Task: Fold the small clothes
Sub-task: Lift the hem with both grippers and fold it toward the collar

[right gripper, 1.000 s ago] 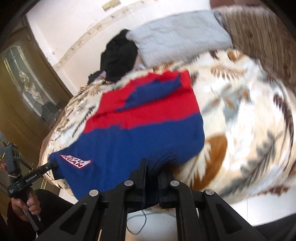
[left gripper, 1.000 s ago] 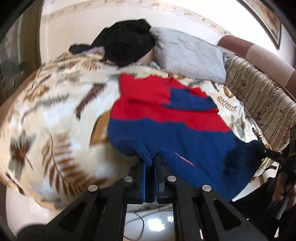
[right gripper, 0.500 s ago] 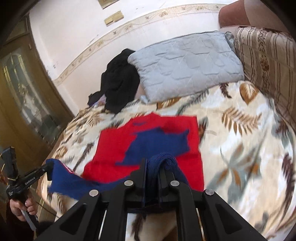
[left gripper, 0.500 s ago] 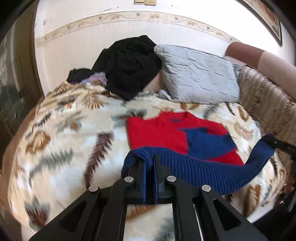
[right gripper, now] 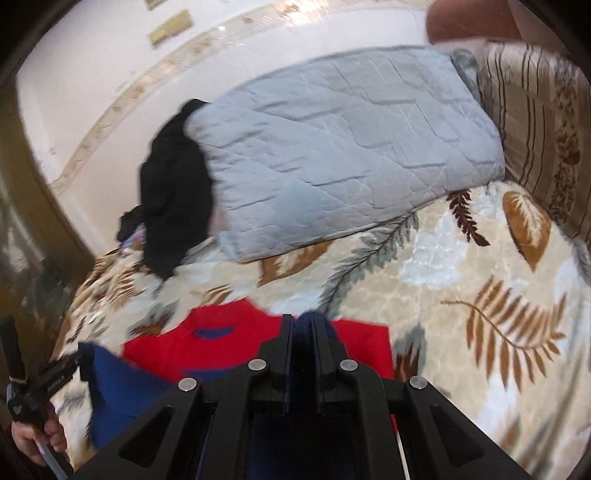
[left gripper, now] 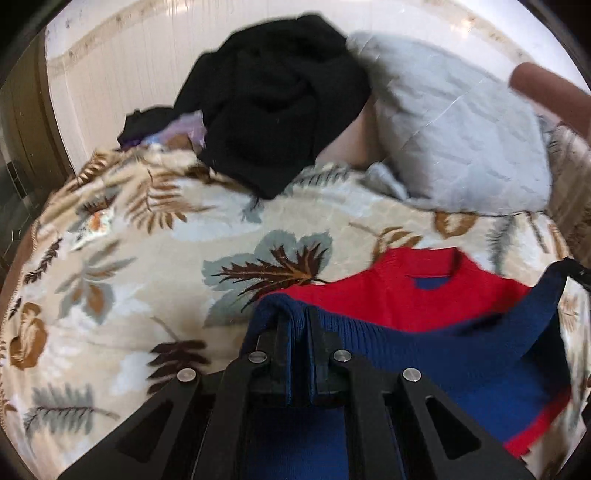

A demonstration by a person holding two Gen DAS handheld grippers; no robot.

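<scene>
Blue hem (left gripper: 424, 343) apparently in both tongs (left gripper: 301, 325) (right gripper: 303, 325)

Bed surroundings as seen from my two wrist cameras.

Leaf-print blanket (left gripper: 122, 258) covers the bed: cream ground, brown and grey-blue fronds. At its far edge a heap of black clothing (left gripper: 273, 110) leans against the white wall (left gripper: 122, 70); a small lilac scrap (left gripper: 184, 131) shows just beside the heap. A grey quilted pillow (right gripper: 343, 147) lies next to the black pile, touching it. Right of the pillow, a striped floral cushion (right gripper: 543, 147). Above it a brown padded headboard edge (right gripper: 465, 22). A patterned border strip (right gripper: 122, 107) runs along the wall. Everything slightly blurred.
</scene>
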